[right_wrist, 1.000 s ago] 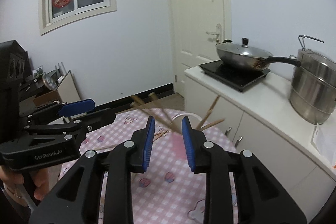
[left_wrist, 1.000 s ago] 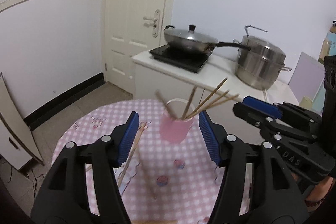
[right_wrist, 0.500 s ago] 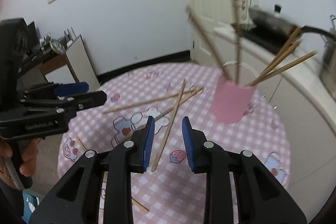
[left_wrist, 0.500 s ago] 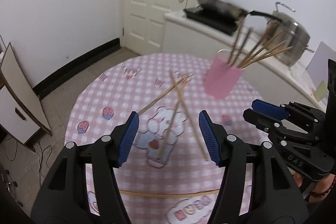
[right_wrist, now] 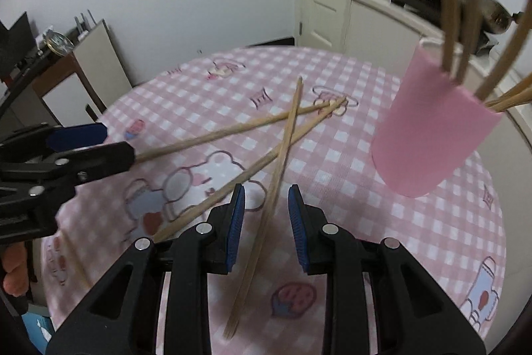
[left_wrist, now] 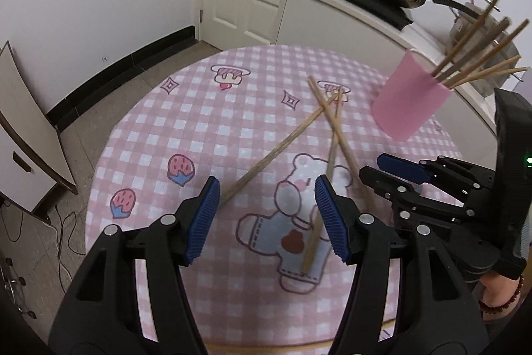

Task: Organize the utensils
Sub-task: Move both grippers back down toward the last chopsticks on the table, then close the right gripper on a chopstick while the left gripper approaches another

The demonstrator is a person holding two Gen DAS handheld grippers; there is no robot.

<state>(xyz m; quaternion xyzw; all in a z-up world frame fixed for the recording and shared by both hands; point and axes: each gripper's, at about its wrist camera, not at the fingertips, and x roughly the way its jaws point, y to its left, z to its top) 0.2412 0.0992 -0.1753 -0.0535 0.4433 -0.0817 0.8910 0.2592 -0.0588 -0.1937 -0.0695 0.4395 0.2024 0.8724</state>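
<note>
Both grippers have dropped closer to the round pink-checked surface [left_wrist: 212,108] since half a second ago, so the loose chopsticks fill more of each view and the pink cup [left_wrist: 410,102] has slid toward the far right. Three loose chopsticks [right_wrist: 276,162] lie crossed on the cloth, pale wood, thin and tapering, their far ends meeting near a small printed cake. One long stick [left_wrist: 276,152] runs from there toward the near left; another [right_wrist: 262,218] passes between the right gripper's fingers [right_wrist: 236,225] without visibly touching them. The left gripper [left_wrist: 267,218] has its blue-padded fingers spread wide above the printed bear, holding nothing. The right gripper [right_wrist: 266,228] has its fingers parted more narrowly, also empty. More chopsticks [left_wrist: 482,52] stand fanned in the pink cup, leaning right.
</note>
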